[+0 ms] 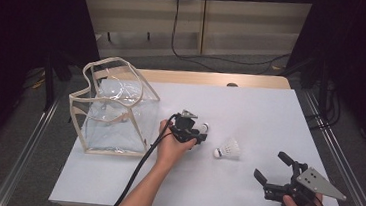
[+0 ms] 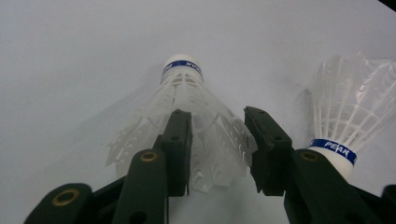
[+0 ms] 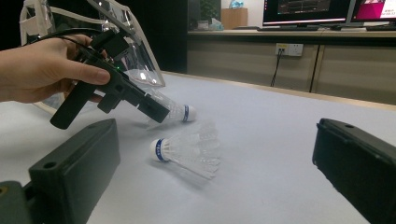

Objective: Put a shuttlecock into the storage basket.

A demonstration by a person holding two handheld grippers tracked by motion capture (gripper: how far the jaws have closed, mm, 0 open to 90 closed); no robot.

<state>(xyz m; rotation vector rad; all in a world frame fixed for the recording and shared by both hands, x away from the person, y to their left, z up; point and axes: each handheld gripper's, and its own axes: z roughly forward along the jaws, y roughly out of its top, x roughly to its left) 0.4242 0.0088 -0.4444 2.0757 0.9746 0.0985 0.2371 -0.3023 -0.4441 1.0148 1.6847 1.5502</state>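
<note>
A white plastic shuttlecock (image 2: 186,91) with a blue band on its cork sits between the jaws of my left gripper (image 2: 217,140), which pinch its skirt. From the high view, that left gripper (image 1: 200,132) is at the table's middle, a hand wrapped around it. In the right gripper view the held shuttlecock (image 3: 180,112) tilts cork-down just above the table. A second shuttlecock (image 1: 228,148) lies on its side just to the right, cork toward the person's left. My right gripper (image 1: 272,166) stands open near the front right corner with nothing between its jaws, which point at the lying shuttlecock (image 3: 187,149).
A clear plastic bag (image 1: 113,107) with cream edging stands open on the left of the white table (image 1: 251,104). The left gripper's cable trails back over the front edge. Dark frames and a floor cable lie beyond the table.
</note>
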